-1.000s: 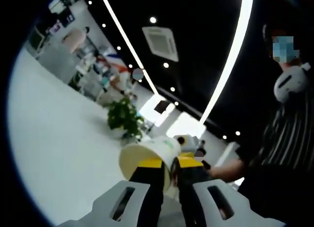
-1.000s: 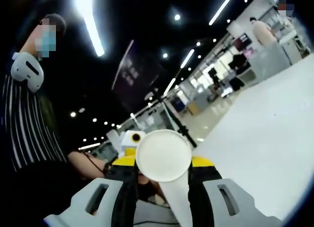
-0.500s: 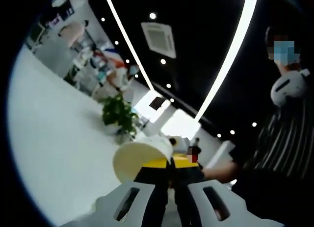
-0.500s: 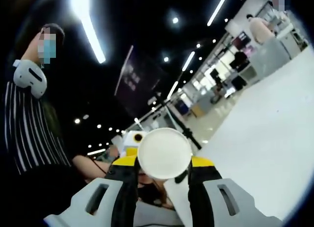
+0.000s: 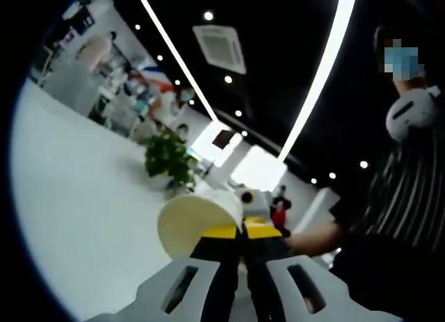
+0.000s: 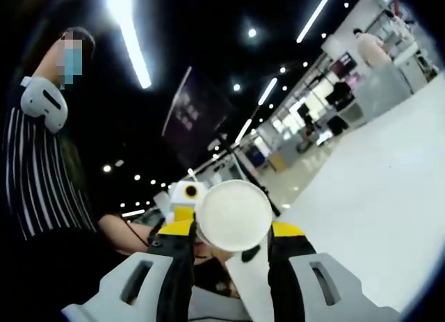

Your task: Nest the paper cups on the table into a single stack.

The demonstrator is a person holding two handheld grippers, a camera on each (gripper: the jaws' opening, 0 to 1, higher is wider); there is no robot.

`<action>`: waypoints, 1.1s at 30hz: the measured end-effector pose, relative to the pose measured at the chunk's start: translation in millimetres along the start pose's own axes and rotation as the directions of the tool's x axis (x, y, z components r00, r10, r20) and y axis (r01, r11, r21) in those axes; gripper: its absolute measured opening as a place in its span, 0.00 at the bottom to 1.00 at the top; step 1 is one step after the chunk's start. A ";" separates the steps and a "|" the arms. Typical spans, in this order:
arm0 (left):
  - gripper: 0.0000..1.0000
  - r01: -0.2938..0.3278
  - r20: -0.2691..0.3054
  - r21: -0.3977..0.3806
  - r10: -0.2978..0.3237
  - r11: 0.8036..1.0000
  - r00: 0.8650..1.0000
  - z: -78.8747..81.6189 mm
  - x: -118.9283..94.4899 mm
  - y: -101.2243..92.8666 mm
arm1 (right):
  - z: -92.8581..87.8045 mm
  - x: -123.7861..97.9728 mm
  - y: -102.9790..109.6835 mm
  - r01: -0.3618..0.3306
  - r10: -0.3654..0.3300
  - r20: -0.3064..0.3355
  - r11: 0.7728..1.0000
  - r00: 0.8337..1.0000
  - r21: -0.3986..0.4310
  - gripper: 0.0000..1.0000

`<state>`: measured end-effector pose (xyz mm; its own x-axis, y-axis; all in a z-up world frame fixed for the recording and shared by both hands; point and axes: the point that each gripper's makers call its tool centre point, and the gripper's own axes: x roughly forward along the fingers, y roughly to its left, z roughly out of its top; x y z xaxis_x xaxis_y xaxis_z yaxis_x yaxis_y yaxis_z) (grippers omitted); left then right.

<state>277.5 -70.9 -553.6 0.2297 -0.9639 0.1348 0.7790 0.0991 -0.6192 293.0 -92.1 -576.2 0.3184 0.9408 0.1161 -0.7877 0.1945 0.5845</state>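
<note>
Paper walls crush easily, so with the left tool (image 5: 243, 240) pinching one cup (image 5: 197, 221) above the white bench (image 5: 69, 197) and the right tool (image 6: 233, 242) pinching another (image 6: 234, 215), misaligned nesting could buckle a rim.

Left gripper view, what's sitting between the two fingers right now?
A paper cup, its wall pinched between the shut fingers, its open mouth tipped left.

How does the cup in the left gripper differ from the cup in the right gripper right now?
The left gripper's cup lies tilted, its mouth facing left and toward the camera; the right gripper's cup shows its flat round end to the camera. The left cup sits left of its gripper; the right cup sits centred. Both are pale paper cups, clamped.
</note>
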 end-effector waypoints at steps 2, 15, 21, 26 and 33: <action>0.00 -0.001 0.003 0.003 0.001 1.000 1.000 0.6 0.1 -0.2 | 0.1 -1.1 -0.2 0.003 -0.003 0.001 1.000 1.000 -0.008 0.37; 0.00 -0.007 0.012 0.009 0.007 1.000 1.000 10.3 -1.3 -0.6 | 8.8 -10.0 2.2 0.007 -0.006 0.034 0.999 0.999 -0.047 0.41; 0.00 -0.012 0.013 0.022 0.012 1.000 1.000 11.0 -2.5 -0.9 | 13.0 -17.3 2.8 0.015 -0.013 0.053 0.999 0.999 -0.052 0.42; 0.00 -0.016 0.013 0.022 0.015 1.000 1.000 11.1 -3.9 0.4 | 17.3 -22.2 8.4 0.010 -0.005 0.071 0.997 0.997 -0.071 0.42; 0.00 -0.020 0.029 0.019 0.019 1.000 0.999 17.0 -6.6 1.5 | 20.0 -33.1 -2.7 0.070 -0.065 0.049 0.991 0.997 -0.112 0.48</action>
<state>287.0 -60.2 -542.3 0.2612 -0.9543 0.1451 0.7850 0.1225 -0.6073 295.1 -129.4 -565.6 0.3944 0.9115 0.1170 -0.8175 0.2899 0.4976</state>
